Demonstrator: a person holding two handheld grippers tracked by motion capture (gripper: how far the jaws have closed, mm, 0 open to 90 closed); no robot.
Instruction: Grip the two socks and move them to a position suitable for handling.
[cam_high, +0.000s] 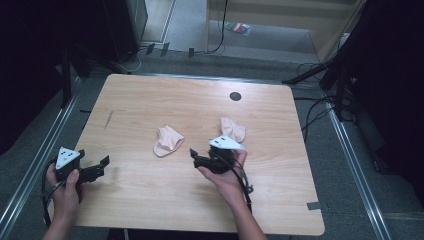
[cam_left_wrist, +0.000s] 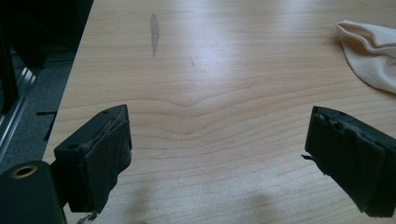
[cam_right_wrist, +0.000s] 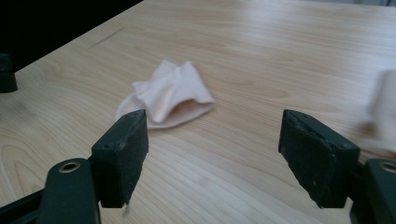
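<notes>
High view, two socks (cam_high: 168, 140) (unlabelled), wooden table (cam_high: 150, 200), claws apart.

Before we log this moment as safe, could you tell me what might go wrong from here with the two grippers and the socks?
The right gripper is open between two separate pale socks, the left sock and the right sock; a hasty reach might drag one or pinch only a thin layer of the soft, crumpled cloth. The left gripper hangs open near the table's edge, so its trailing cable could perhaps snag there.
</notes>
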